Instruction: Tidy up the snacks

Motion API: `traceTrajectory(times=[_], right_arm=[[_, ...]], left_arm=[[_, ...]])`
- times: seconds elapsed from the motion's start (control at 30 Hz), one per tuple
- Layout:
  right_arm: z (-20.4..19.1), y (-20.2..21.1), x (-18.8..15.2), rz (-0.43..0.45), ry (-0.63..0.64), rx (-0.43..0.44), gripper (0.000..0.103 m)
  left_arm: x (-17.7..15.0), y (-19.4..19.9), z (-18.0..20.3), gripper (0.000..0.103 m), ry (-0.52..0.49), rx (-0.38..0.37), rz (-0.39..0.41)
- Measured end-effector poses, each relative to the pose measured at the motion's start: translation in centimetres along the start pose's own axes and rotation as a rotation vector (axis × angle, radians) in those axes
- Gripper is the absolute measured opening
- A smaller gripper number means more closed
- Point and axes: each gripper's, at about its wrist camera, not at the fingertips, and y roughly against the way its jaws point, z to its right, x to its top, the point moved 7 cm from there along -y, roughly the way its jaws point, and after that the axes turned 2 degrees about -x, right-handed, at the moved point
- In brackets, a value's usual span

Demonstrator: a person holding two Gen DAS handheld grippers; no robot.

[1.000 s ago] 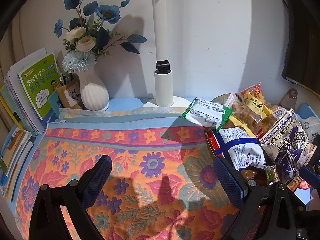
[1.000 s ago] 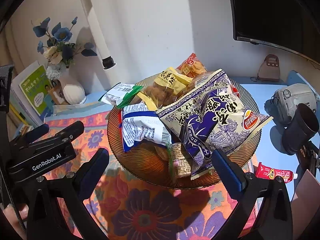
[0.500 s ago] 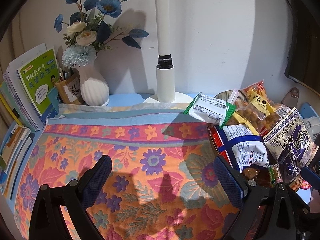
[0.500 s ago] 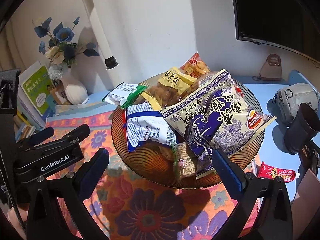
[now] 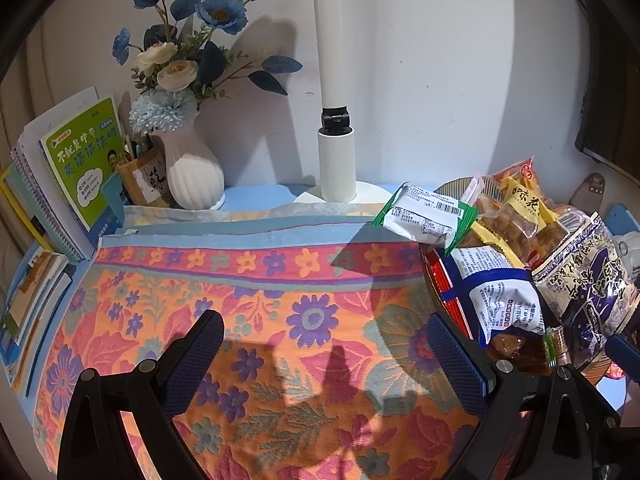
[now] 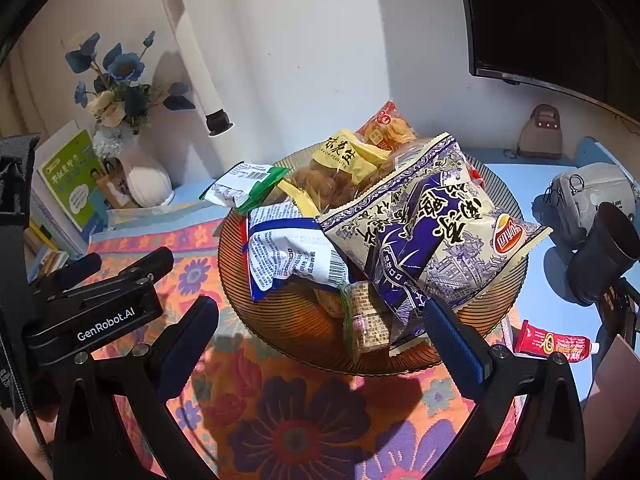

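A brown ribbed glass bowl (image 6: 296,316) sits on a floral cloth (image 6: 304,420) and is piled with snack bags. On top lies a large purple and cream chip bag (image 6: 432,236), with a blue and white bag (image 6: 288,256), a yellow peanut bag (image 6: 344,160), an orange bag (image 6: 386,126) and a small green-edged packet (image 6: 362,322). A green and white packet (image 6: 244,184) hangs over the bowl's far left rim. My right gripper (image 6: 320,328) is open and empty just in front of the bowl. My left gripper (image 5: 324,344) is open and empty over the cloth (image 5: 248,304), left of the bowl (image 5: 444,300).
A white vase of blue flowers (image 5: 194,168), a pen holder (image 5: 142,178), books (image 5: 80,160) and a white lamp post (image 5: 336,160) stand along the back wall. A grey pouch (image 6: 588,196), a black cup (image 6: 604,256), a red tube (image 6: 556,344) and a dark monitor (image 6: 560,20) are to the right.
Both grippers have pulled back and risen a little; the bowl and vase sit slightly lower and further in view. Both stay open and empty.
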Motion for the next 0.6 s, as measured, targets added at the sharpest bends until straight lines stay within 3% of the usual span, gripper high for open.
traceTrajectory(times=[0.6], right_arm=[[-0.05, -0.14, -0.41, -0.019, -0.005, -0.002, 0.103]], left_arm=[[-0.07, 0.52, -0.13, 0.1, -0.016, 0.016, 0.011]])
